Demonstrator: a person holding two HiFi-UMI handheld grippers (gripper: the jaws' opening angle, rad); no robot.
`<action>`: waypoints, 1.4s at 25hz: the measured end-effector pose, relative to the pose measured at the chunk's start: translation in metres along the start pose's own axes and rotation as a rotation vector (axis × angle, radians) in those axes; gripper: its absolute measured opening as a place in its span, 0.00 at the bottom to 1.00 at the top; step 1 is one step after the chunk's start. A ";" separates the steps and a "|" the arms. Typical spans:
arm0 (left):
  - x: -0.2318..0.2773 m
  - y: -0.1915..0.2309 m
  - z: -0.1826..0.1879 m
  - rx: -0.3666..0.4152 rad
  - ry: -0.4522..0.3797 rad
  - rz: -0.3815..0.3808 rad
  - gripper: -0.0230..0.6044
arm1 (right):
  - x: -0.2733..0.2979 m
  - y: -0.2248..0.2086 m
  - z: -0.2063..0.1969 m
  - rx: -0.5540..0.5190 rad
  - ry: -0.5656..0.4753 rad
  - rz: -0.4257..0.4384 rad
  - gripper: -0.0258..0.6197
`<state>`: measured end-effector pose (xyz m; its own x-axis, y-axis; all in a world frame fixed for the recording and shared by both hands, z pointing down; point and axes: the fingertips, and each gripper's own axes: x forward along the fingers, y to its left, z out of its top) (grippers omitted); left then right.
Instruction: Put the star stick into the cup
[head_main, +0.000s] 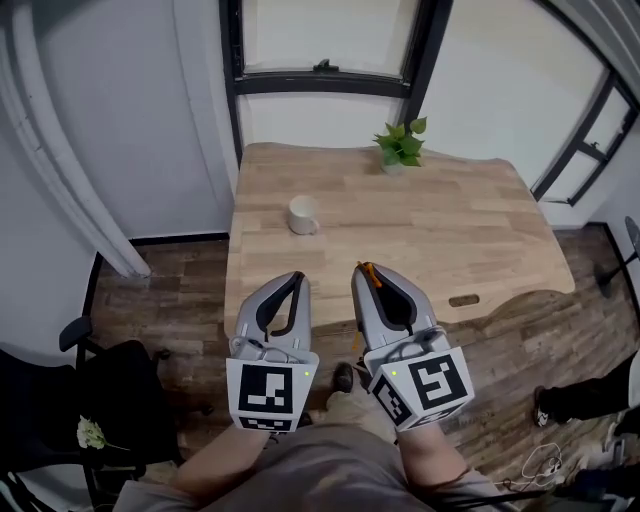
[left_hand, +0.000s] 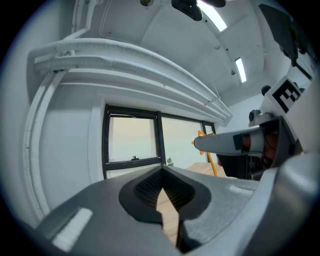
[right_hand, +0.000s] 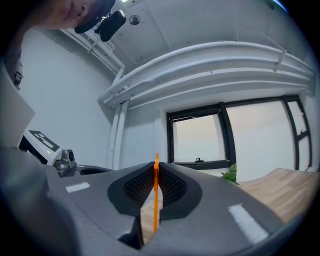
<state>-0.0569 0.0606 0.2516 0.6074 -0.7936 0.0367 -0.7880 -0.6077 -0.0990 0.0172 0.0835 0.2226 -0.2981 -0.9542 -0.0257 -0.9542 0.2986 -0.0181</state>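
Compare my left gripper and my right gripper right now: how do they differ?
The right gripper is shut on the orange star stick; the left gripper is shut on nothing. The right gripper's marker cube looks rotated in the head view; the left gripper's sits level. Both are grey and point toward the wooden table.

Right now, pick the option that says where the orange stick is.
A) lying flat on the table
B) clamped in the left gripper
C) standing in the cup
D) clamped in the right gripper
D: in the right gripper view the right gripper has its jaws closed on the orange stick, while the white cup stands apart on the wooden table.
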 end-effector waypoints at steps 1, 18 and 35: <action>0.006 0.001 -0.002 0.001 0.006 0.003 0.04 | 0.005 -0.006 -0.002 0.004 0.002 0.000 0.11; 0.152 0.024 -0.046 0.019 0.168 0.102 0.04 | 0.119 -0.121 -0.051 0.140 0.082 0.097 0.11; 0.207 0.057 -0.004 0.091 0.102 0.255 0.04 | 0.192 -0.150 -0.014 0.128 -0.027 0.267 0.11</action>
<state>0.0238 -0.1387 0.2571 0.3743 -0.9221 0.0985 -0.8987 -0.3869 -0.2066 0.1029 -0.1448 0.2340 -0.5355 -0.8413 -0.0734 -0.8309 0.5405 -0.1326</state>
